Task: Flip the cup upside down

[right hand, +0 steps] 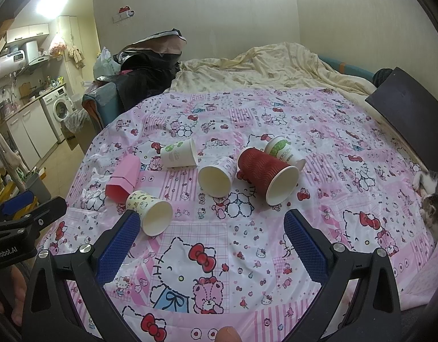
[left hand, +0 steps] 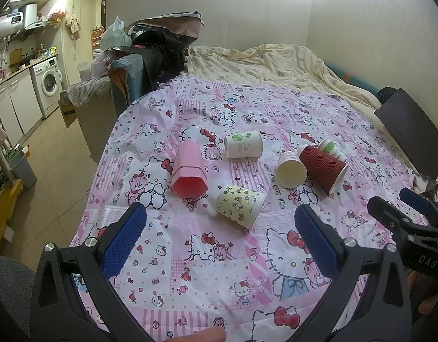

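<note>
Several cups lie on their sides on the pink Hello Kitty sheet (left hand: 219,256): a pink hexagonal cup (left hand: 188,171) (right hand: 124,178), a yellow-green patterned cup (left hand: 241,205) (right hand: 150,209), a white cup with a green logo (left hand: 243,144) (right hand: 179,152), a small patterned cup (left hand: 290,168) (right hand: 217,177), a red ribbed cup (left hand: 323,168) (right hand: 266,175), and a green-print cup (left hand: 331,148) (right hand: 284,151) behind it. My left gripper (left hand: 220,222) is open and empty, just short of the yellow-green cup. My right gripper (right hand: 211,228) is open and empty, short of the small patterned cup and the red cup.
A cream duvet (left hand: 261,62) is bunched at the far end of the bed. A dark board (left hand: 412,128) leans at the right edge. A cat (right hand: 431,196) lies at the right side. Bags and clothes (left hand: 159,45) pile up at the far left. The floor (left hand: 48,148) drops off left.
</note>
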Action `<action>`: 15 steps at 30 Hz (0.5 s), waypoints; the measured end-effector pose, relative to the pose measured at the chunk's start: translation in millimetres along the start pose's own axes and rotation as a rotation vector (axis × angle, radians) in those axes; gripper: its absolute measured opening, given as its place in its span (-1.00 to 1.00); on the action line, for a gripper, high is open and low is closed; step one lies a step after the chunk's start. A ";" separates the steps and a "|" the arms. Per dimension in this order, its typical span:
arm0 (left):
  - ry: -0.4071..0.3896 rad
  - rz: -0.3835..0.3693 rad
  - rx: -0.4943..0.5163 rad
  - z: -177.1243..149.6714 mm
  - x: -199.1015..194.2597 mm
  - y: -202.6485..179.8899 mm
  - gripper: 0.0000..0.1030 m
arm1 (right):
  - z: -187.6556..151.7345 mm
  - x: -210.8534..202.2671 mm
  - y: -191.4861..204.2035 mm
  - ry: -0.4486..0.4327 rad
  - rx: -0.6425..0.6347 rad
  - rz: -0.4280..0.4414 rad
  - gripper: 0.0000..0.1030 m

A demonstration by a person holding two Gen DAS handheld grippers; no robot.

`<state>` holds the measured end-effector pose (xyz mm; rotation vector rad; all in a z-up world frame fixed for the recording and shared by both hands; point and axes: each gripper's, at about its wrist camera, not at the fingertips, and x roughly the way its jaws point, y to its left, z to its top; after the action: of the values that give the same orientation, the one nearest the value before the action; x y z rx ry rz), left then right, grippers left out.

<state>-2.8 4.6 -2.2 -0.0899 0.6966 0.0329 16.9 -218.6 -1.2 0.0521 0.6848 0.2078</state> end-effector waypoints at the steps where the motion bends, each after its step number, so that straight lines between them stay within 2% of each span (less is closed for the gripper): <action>1: 0.000 0.000 0.000 -0.1 0.1 0.2 0.99 | 0.1 -0.3 0.2 0.001 -0.001 -0.001 1.00; 15: -0.004 0.000 0.005 2.0 -3.7 -2.2 0.99 | -0.4 -0.1 0.3 0.000 -0.001 -0.001 1.00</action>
<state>-4.2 2.7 1.9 -0.0847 0.6932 0.0315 16.5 -218.4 -1.4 0.0509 0.6846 0.2070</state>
